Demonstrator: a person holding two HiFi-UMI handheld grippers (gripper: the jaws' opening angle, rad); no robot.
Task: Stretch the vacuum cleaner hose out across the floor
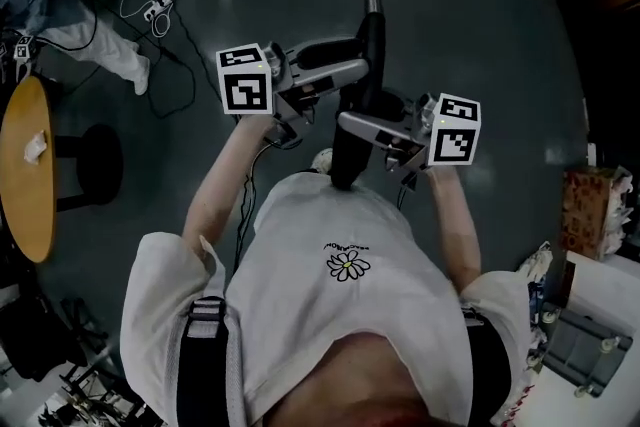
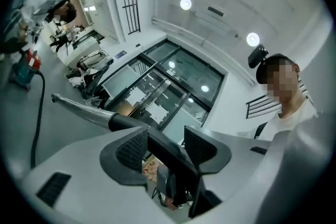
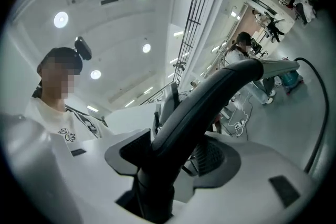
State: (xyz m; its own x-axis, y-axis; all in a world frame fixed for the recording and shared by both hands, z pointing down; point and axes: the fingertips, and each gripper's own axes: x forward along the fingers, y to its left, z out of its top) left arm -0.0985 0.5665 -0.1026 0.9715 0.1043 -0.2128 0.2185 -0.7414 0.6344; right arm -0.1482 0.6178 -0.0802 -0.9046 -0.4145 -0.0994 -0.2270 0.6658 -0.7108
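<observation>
With the left gripper (image 2: 166, 145) and right gripper (image 3: 173, 153) both part open, loosely round the rigid black vacuum handle (image 3: 223, 89), the light, springy hose (image 2: 37, 113) trailing beyond the metal wand (image 2: 79, 105) seems best pulled by that handle.

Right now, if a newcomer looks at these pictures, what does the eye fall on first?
First, the left tongs and right tongs, marked in black and white, at the middle of the head view, with the black vacuum handle standing between their jaws. Next, the daisy print on the person's white shirt below, and the round wooden table at the left edge.
</observation>
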